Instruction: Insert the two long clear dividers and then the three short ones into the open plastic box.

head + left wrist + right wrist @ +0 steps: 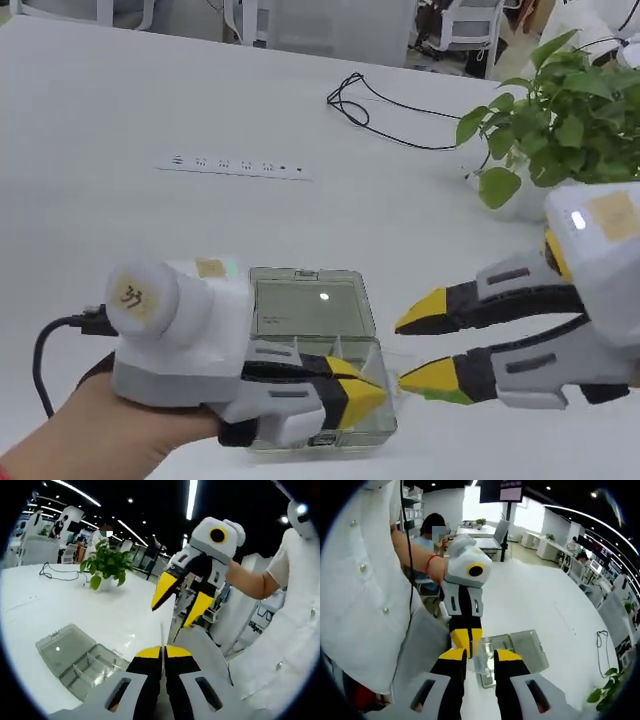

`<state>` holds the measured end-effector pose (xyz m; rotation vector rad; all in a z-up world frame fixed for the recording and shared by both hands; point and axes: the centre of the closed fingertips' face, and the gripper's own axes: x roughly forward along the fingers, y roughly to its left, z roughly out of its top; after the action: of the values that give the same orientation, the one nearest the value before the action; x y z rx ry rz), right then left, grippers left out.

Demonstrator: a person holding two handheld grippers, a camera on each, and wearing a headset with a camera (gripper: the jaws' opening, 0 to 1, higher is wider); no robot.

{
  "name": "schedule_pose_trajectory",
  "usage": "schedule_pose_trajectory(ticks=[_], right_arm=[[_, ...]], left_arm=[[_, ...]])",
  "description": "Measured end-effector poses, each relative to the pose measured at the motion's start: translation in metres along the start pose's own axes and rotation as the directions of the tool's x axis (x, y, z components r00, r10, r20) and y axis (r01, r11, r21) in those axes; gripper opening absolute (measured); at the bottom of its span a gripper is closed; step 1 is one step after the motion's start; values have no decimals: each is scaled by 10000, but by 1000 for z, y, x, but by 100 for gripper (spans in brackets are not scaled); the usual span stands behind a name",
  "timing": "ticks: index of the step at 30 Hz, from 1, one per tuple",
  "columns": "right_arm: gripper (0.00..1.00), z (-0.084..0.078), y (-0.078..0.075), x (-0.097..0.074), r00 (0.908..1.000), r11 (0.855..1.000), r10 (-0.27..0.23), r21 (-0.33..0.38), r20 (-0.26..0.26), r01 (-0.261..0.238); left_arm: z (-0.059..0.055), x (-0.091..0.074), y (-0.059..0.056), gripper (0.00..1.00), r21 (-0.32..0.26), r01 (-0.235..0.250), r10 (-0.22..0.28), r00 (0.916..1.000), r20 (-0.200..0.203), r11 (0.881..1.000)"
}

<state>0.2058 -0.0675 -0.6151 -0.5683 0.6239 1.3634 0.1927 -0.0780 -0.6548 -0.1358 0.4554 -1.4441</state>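
- The left gripper (372, 388) has its jaws pressed together on a clear divider (480, 666). In the left gripper view the sheet stands edge-on in the seam between the yellow tips and pokes out past them.
- The right gripper (402, 352) faces it tip to tip with jaws spread. In the right gripper view the free end of the divider sits in the gap between those jaws, and neither pad looks closed on it.
- The open plastic box (300, 305) lies on the white table (200, 100), lid folded back. Its tray is right under the left gripper's tips and already has some partitions in it. I cannot tell their number.
- The divider's long axis runs from the left tips toward the right ones, above the tray's right end. I cannot tell whether it is a long piece or a short one.
- The left gripper is nearer the tray, so lowering looks like its job, with the right steadying the far end.
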Motion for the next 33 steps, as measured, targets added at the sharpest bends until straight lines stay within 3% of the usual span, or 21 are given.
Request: schedule_pose_trajectory(ticks=[2, 6, 10, 15, 22, 33], right_arm=[[18, 5, 2, -1, 9990, 9990, 440, 92, 105, -441], [14, 2, 9, 2, 9873, 9876, 1570, 22, -249, -1570], [12, -6, 13, 8, 9747, 9770, 2118, -111, -718, -2131], [8, -2, 22, 14, 9574, 9596, 2799, -94, -705, -2813], [3, -1, 26, 21, 9448, 9470, 3187, -167, -753, -3208], [3, 1, 28, 27, 9434, 9456, 3213, -263, -826, -3243]], left_arm=[[2, -2, -2, 0, 782, 31, -32, 10000, 11, 9969], [5, -6, -5, 0, 1618, 12, -25, 10000, 81, 9868], [6, -9, -7, 0, 1965, 61, -73, 10000, 52, 9805], [7, -12, -13, 0, 2183, 259, -289, 9995, 107, 9755], [5, -17, -12, 0, 2181, 238, -287, 9994, 194, 9756], [0, -19, -10, 0, 2025, 175, -218, 9996, 187, 9791]])
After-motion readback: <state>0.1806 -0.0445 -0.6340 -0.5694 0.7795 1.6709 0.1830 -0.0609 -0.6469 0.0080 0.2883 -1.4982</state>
